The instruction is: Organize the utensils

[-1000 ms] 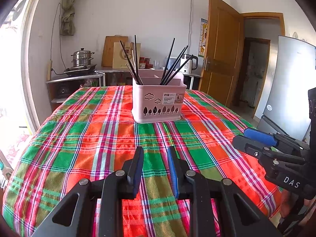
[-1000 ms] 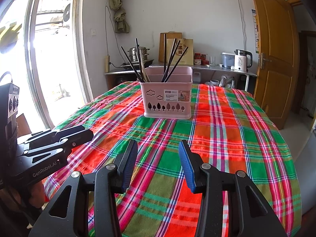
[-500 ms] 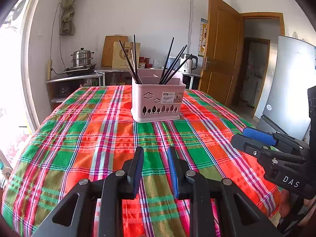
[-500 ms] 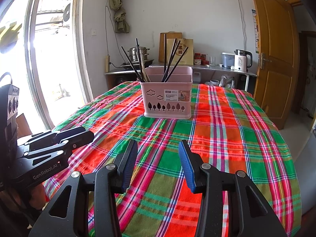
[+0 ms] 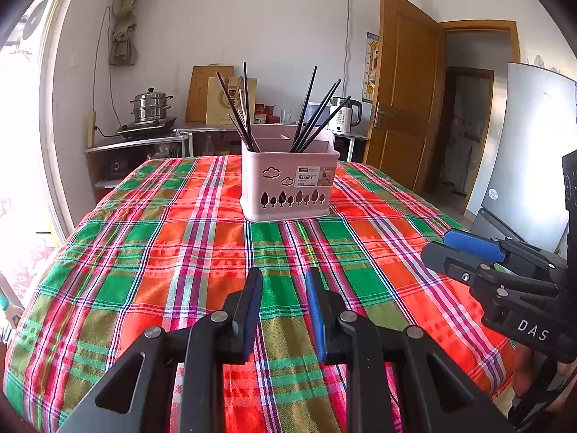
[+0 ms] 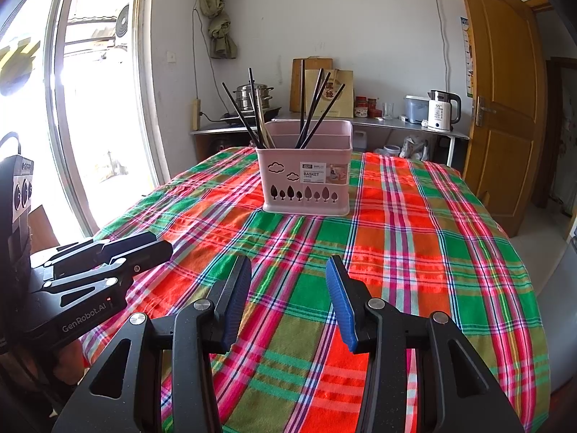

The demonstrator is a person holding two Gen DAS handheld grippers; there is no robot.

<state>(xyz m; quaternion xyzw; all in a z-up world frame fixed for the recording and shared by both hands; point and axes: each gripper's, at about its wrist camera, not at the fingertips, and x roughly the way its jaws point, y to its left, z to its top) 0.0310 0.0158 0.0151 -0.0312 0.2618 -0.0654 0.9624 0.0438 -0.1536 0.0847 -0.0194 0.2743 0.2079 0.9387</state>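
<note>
Black chopsticks upright in pink basket

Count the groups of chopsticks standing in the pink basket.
2: a left bunch and a right bunch, in separate compartments of the basket. More sticks may be hidden inside.

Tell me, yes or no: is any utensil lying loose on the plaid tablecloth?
No: the black chopsticks all stand in the pink plastic basket.

Bright daylight floods from the overexposed window; sharp focus, fisheye edges curved and vignetted
</note>
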